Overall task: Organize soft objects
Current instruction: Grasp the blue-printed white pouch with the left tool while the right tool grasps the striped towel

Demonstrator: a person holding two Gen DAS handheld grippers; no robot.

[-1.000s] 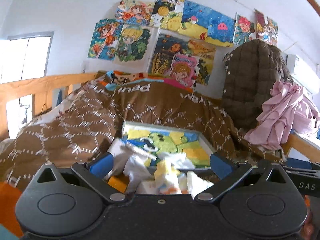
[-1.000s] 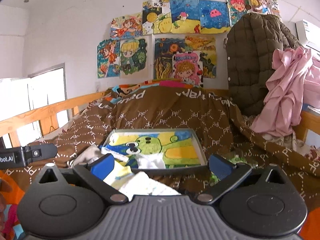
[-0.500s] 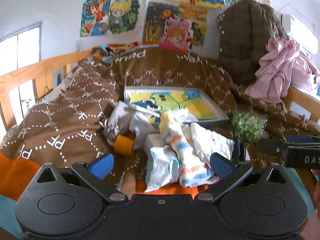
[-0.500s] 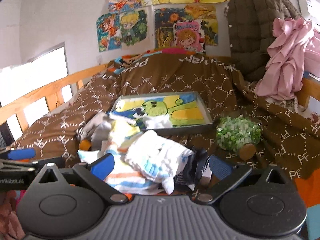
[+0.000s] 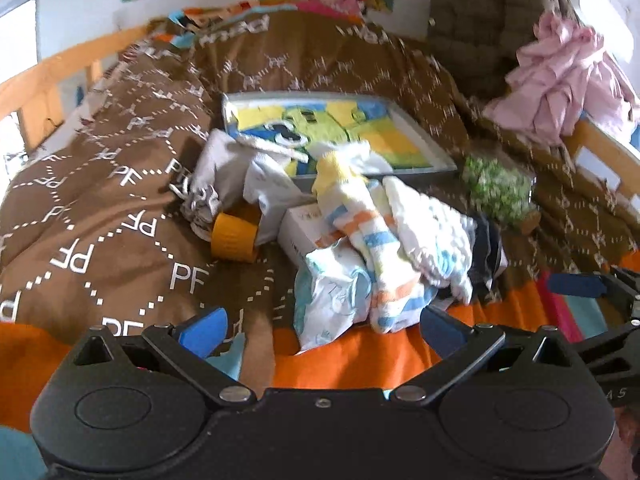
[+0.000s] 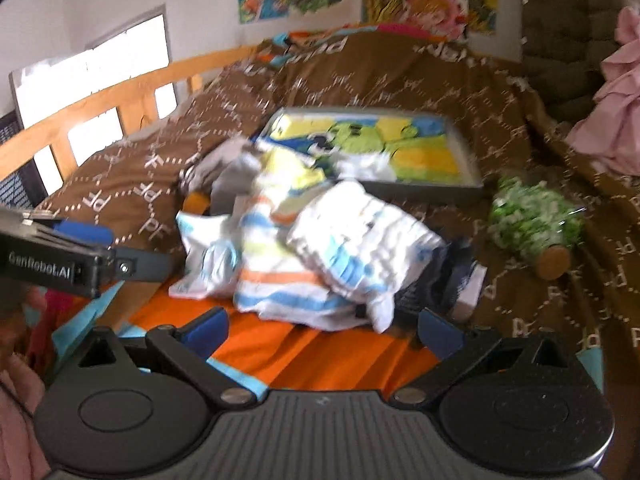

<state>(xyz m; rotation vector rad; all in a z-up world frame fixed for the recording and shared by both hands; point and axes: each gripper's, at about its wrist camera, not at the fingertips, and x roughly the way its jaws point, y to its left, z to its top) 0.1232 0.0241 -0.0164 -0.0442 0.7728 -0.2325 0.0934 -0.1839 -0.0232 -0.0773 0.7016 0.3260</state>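
Item: soft things on a bed, sorting barely begun, as we judge it.

Left gripper (image 5: 322, 326): fingers spread wide, nothing between them; right gripper (image 6: 322, 330): likewise spread apart and empty; we hold both low at the near edge of the bed, short of the heap.

Heap of socks and small cloths (image 5: 384, 248): straight ahead of both grippers, loose and overlapping; striped sock (image 5: 360, 220) draped across the top; white cloth with blue marks (image 6: 360, 236) ahead of the right gripper's span; pale printed piece (image 5: 332, 296) nearest the left gripper, lying partly on the orange sheet (image 5: 360, 364); grey bundle (image 5: 224, 172) further off to the left; something dark (image 6: 444, 276) tucked under the heap's right side, kind unclear.

Tray (image 5: 436, 160): beyond the heap, its painted floor mostly bare; a white piece (image 5: 360, 154) lies over its near rim, so we count at most one thing as placed, and that doubtfully.

Hard things mixed in: white box (image 5: 300, 228) under the socks; orange cup (image 5: 234, 238) on its side to the left; jar of green bits (image 6: 532, 224) on its side to the right, apart from the heap.

Remaining: nearly all of it; each piece yet to be lifted out and put in order.
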